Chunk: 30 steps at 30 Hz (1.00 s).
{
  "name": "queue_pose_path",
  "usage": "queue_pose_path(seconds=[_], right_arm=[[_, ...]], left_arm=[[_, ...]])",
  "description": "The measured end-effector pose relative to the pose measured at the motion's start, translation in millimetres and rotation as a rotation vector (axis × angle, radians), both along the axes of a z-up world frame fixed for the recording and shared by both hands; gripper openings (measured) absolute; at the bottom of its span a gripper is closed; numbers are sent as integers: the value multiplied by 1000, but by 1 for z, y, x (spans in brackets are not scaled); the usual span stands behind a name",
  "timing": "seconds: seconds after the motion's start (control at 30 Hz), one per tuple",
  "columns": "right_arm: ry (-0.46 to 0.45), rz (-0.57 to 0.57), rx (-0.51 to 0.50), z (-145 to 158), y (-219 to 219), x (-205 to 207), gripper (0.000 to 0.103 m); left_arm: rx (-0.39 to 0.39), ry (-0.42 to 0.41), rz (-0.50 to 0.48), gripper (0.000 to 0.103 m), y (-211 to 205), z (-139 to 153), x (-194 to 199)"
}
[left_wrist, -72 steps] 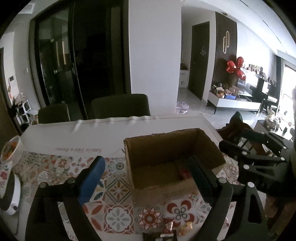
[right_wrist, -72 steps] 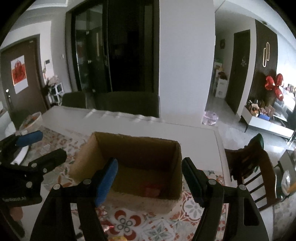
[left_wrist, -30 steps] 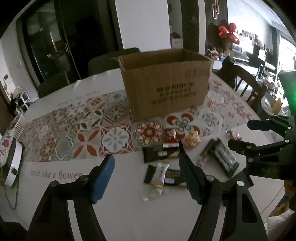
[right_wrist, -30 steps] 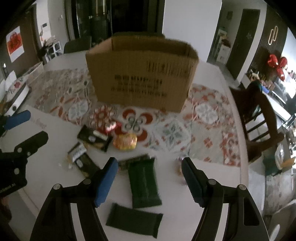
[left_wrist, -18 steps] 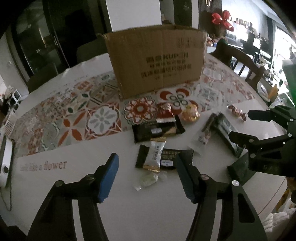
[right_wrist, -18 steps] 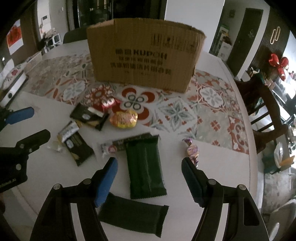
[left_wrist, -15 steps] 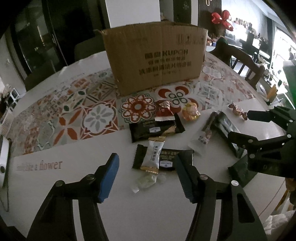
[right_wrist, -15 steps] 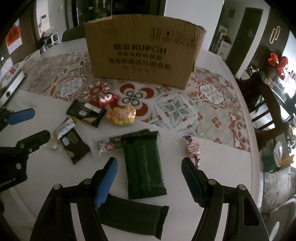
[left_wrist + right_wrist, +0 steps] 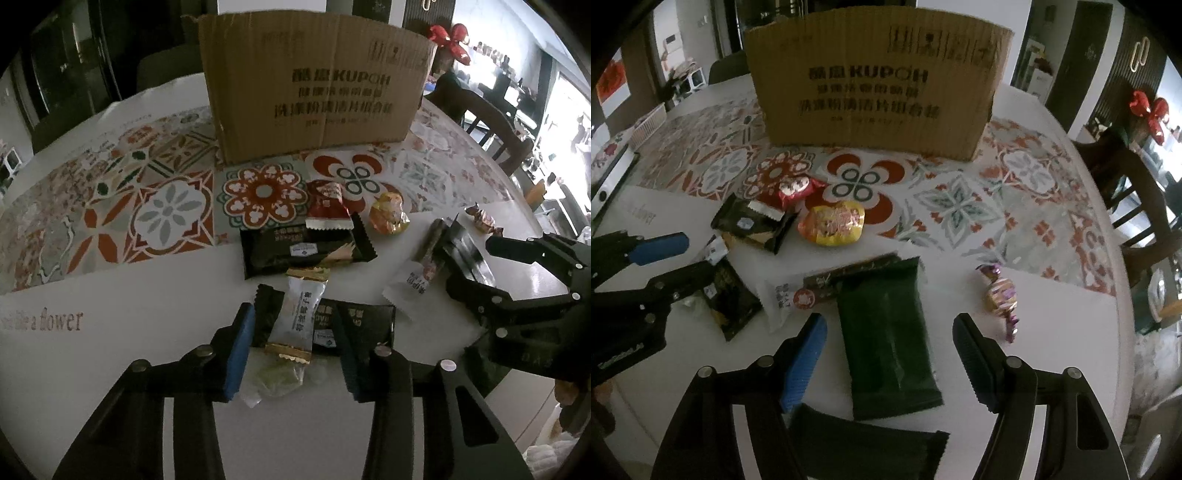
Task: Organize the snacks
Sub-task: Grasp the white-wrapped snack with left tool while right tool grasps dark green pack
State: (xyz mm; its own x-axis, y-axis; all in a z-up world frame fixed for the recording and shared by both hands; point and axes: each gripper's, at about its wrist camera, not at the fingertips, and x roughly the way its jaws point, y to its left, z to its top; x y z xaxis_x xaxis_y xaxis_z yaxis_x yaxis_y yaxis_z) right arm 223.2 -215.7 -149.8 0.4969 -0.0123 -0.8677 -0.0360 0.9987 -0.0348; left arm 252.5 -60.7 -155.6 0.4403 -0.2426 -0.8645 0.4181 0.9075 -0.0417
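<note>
Left gripper (image 9: pixel 295 347): jaws closing, pads astride white-wrapped snack (image 9: pixel 300 318) lying across black packet (image 9: pixel 354 325); no contact yet. Cardboard box (image 9: pixel 875 81) behind on patterned tablecloth (image 9: pixel 1027 206). Yellow snack (image 9: pixel 833 223) mid-table. Right gripper (image 9: pixel 888 345): jaws wide apart, nothing gripped, straddling dark green packet (image 9: pixel 890 339). Purple-wrapped candy (image 9: pixel 1001 297) just beside, to the right.

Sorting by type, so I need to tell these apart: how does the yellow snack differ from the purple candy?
The yellow snack is a rounded, puffy pack; the purple candy is smaller, with twisted ends. The yellow snack lies on the patterned mat beside the red pack; the purple candy lies alone on the bare white table. Both are shiny, loose, untouched and outside the box.
</note>
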Motion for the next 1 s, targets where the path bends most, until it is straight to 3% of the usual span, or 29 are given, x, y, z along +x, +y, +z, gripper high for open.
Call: queue_pose_path(seconds=[0.13,0.2,0.27,0.33,0.4,0.67,1.0], right_arm=[[5,0,1,-3,1,2,69],[14,3,8,-5,1,2,61],[26,4,19,-8,0,3,60],[31,-1,25,-9,0,3,50],[28,2,24,-8,0,2,48],[5,1,15,1,1,-5,47],[-63,0,47,35,-4,-11,47]], left_arm=[[-5,16,0,31,0,-3,1],[-10,18,2,29,0,-3,1],[-13,19,3,24,0,-3,2],[-10,16,4,23,0,-2,2],[-10,13,5,23,-1,-2,1],[-22,-1,16,22,-2,8,-4],[-41,-83,19,22,-7,49,-15]])
